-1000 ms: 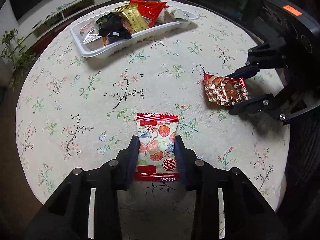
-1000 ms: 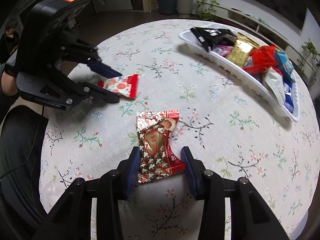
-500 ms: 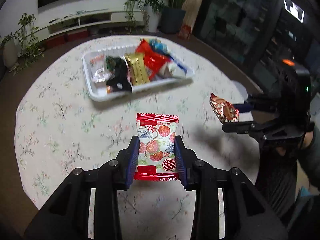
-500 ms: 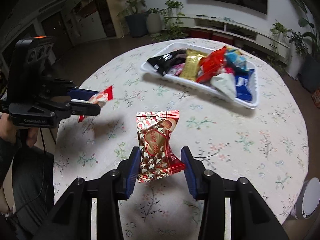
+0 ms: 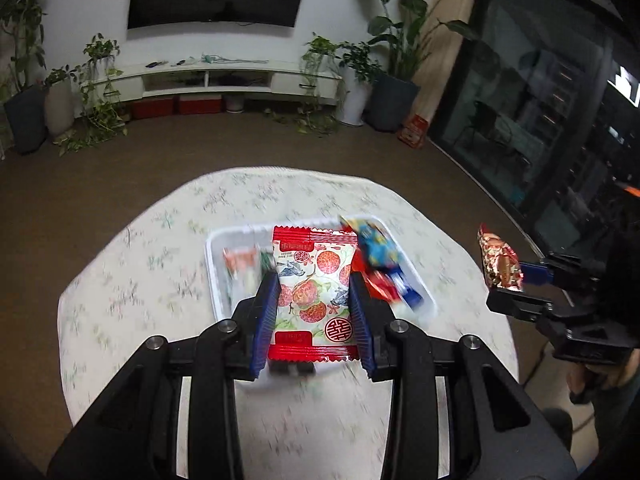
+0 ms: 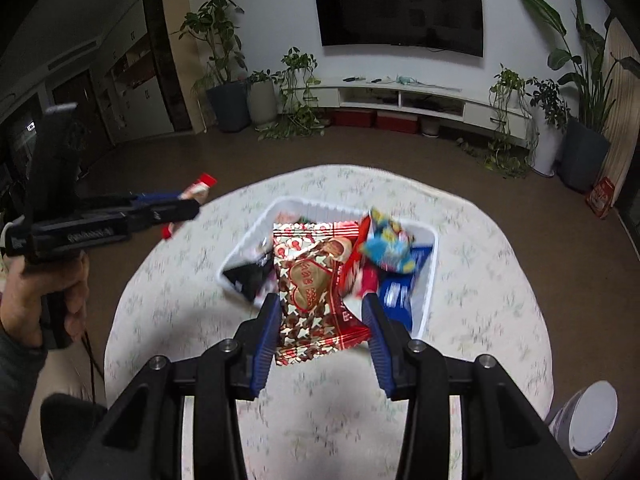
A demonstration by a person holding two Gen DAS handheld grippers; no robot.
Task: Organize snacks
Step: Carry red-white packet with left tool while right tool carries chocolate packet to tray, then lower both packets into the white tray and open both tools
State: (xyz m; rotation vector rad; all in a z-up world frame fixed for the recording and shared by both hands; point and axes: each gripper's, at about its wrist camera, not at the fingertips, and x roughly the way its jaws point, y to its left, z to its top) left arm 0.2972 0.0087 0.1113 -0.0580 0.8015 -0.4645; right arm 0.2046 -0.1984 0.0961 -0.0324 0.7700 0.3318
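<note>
Between the blue ribbed pads of the left gripper [image 5: 314, 312] hangs a flat, glossy white snack packet printed with red lychees and edged by crimped red seals [image 5: 314, 292] — the jaws are drawn in narrow and press on both its long sides, holding it in the air above the desk. The right gripper [image 6: 322, 332] likewise has its jaws closed part-way on a crinkled red foil packet with white stars and a heart-shaped window [image 6: 314, 292], pinched at its lower half and tilted a little.

Below both packets sits a shallow white plastic tray with rounded corners [image 6: 428, 296] on a round desk under a pale cloth with a faint floral print [image 6: 480, 280]. The tray holds a loose heap of wrapped snacks [image 6: 384, 256] — blue, red, black and yellow-patterned wrappers, blurred. A person's hand [image 6: 44, 288] grips the handle of the left gripper in the right wrist view.

Beyond the desk lie a brown floor [image 5: 160, 168], potted plants [image 6: 224, 68], a low white shelf unit [image 5: 224, 80] and a dark wall-mounted screen [image 6: 400, 8].
</note>
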